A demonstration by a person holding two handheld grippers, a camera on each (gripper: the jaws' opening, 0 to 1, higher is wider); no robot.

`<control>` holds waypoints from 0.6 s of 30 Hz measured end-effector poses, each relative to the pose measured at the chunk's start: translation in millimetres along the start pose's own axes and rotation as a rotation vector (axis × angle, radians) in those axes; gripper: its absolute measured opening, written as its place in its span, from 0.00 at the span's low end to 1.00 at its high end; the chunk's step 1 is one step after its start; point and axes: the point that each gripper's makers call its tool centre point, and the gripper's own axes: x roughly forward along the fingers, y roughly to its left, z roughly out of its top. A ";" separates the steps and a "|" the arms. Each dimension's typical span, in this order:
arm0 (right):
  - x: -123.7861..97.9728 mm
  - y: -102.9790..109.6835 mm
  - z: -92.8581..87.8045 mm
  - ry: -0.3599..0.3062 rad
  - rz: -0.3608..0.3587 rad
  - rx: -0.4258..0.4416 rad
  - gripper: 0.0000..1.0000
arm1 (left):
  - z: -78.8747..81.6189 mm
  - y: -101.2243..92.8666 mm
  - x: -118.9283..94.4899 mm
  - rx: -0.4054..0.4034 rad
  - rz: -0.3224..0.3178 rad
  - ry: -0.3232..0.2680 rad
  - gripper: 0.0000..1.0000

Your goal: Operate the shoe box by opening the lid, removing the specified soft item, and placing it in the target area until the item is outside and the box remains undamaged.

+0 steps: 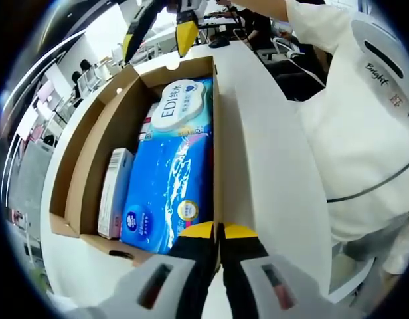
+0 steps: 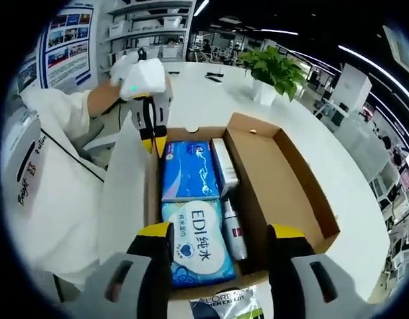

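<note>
Brown cardboard shoe box [image 2: 284,179] open on white surface [image 2: 337,166]; blue soft tissue pack [image 2: 188,169] inside, 9 o'clock side. Light, squashy, slippery wrap: pinch mid-body. Left hand-held gripper [image 1: 218,230] clenched on box wall; right hand-held gripper [image 2: 221,232] released.

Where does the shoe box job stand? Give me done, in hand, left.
Done: the shoe box is open, its lid folded back. In hand: nothing lifted; the left gripper is shut on the box's edge, and the right gripper is open over the EDI wipes pack. Left: the wipes and the blue tissue pack are inside; none placed outside.
</note>
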 end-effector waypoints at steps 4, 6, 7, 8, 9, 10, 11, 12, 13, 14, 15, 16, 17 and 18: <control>0.0 1.7 -0.1 0.017 0.019 -0.012 0.58 | -0.2 0.0 0.0 -0.001 0.001 0.000 0.02; 2.0 4.4 -2.3 0.038 0.035 -0.026 0.58 | -0.3 0.1 0.0 -0.002 0.001 0.000 0.02; 4.1 5.3 -3.6 0.044 0.042 -0.034 0.58 | -0.4 0.0 0.0 -0.003 0.000 0.000 0.02; 6.0 6.4 -4.7 0.050 0.049 -0.033 0.58 | -0.4 0.0 0.0 -0.002 0.000 0.000 0.02; 8.8 6.5 -6.2 0.057 0.053 -0.030 0.57 | -0.5 0.0 -0.1 -0.001 0.001 0.000 0.02; 10.7 6.4 -7.6 0.066 0.052 -0.035 0.57 | -0.5 0.0 -0.1 -0.002 0.001 0.000 0.02; 12.6 6.0 -9.7 0.079 0.050 -0.047 0.57 | -0.6 -0.1 -0.1 -0.001 0.002 0.000 0.02; 13.9 7.0 -10.3 0.083 0.055 -0.053 0.57 | -0.6 -0.1 -0.2 -0.001 0.003 0.000 0.02; 14.9 8.1 -10.8 0.087 0.064 -0.056 0.57 | -0.7 -0.2 -0.2 -0.001 0.003 0.000 0.02; 15.8 9.2 -11.0 0.092 0.073 -0.052 0.57 | -0.7 -0.2 -0.3 -0.001 0.003 0.000 0.02; 16.7 10.4 -10.9 0.094 0.079 -0.054 0.57 | -0.8 -0.2 -0.3 -0.001 0.004 0.000 0.02; 18.2 11.2 -11.1 0.100 0.084 -0.066 0.58 | -0.8 -0.2 -0.4 -0.002 0.003 0.000 0.02; 19.1 11.7 -12.3 0.109 0.088 -0.081 0.58 | -0.9 -0.2 -0.4 -0.002 0.003 0.000 0.02; 20.8 12.4 -13.7 0.118 0.097 -0.093 0.58 | -0.9 -0.2 -0.4 -0.002 0.002 0.000 0.02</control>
